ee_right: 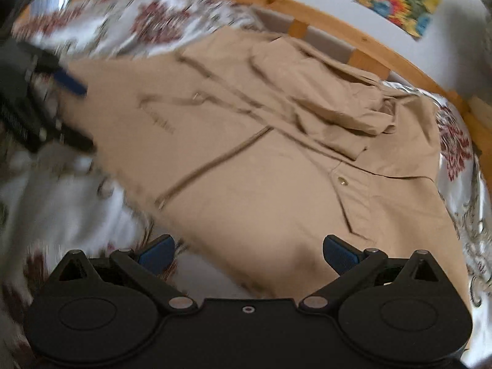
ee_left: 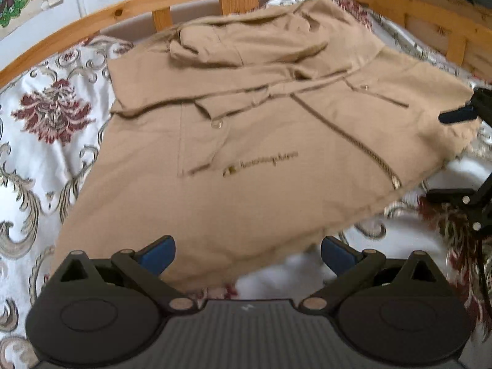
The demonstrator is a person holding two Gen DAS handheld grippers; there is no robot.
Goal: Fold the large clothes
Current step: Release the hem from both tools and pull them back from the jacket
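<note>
We hold both claws wide and empty over the near hem, likely to take its two corners: the left claw above one corner, the right claw above the other. Ahead of them the tan jacket lies on the bed, sleeves crossed over its chest, half-zipped

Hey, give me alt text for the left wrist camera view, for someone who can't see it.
A tan hooded jacket lies spread on a floral bedspread, its sleeves folded across the chest, zipper and embroidered logo showing. The left gripper hangs open above its near hem, holding nothing. The right gripper shows at the right edge, and a wooden bed rail curves behind.
</note>
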